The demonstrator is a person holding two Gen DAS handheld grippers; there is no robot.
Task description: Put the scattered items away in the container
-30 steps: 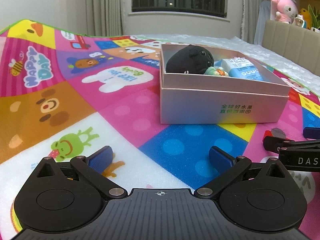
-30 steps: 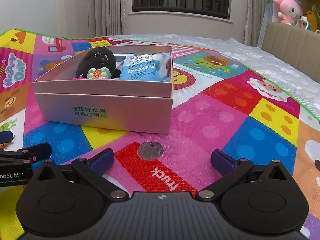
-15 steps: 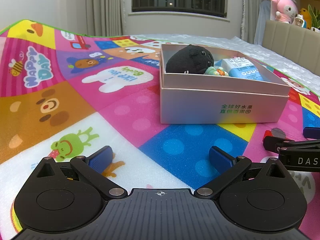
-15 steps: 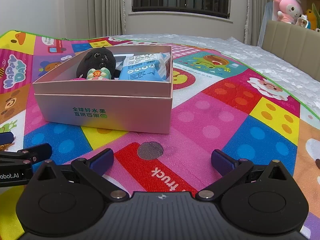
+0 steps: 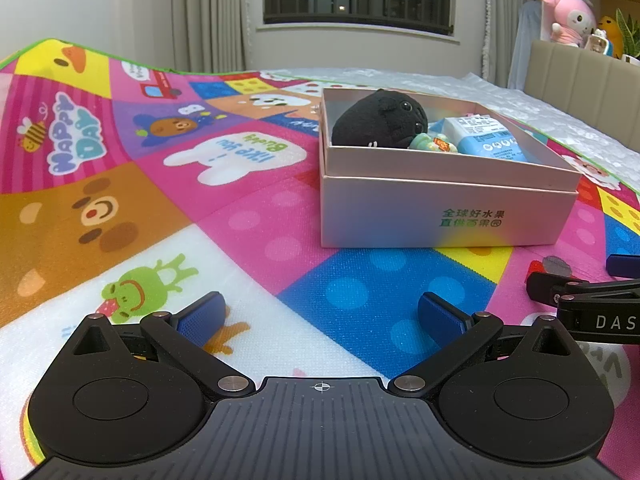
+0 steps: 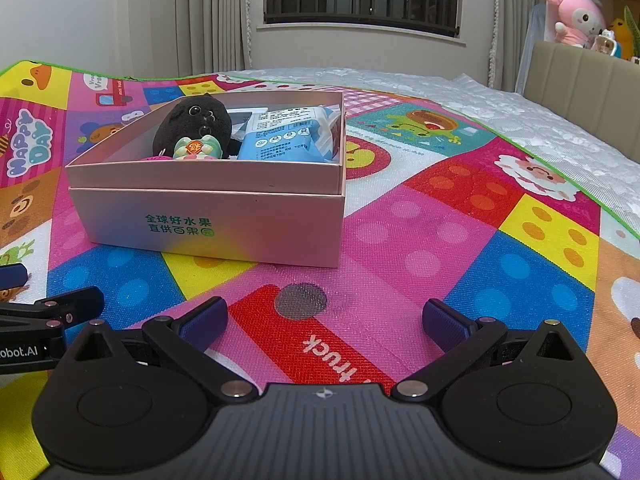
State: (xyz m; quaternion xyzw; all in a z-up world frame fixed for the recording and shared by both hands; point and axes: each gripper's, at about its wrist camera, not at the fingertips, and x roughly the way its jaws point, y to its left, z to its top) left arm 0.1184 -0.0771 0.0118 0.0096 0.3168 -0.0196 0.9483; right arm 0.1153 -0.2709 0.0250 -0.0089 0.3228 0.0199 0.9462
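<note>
A pink cardboard box stands on the colourful play mat. Inside it lie a black plush toy, a small green figurine and a blue packet. My left gripper is open and empty, low over the mat in front of the box. My right gripper is open and empty, in front of the box's right corner. Each gripper shows at the edge of the other's view.
The play mat covers a bed with a white quilt beyond it. A beige headboard with plush toys on top stands at the right. A window and curtains are behind.
</note>
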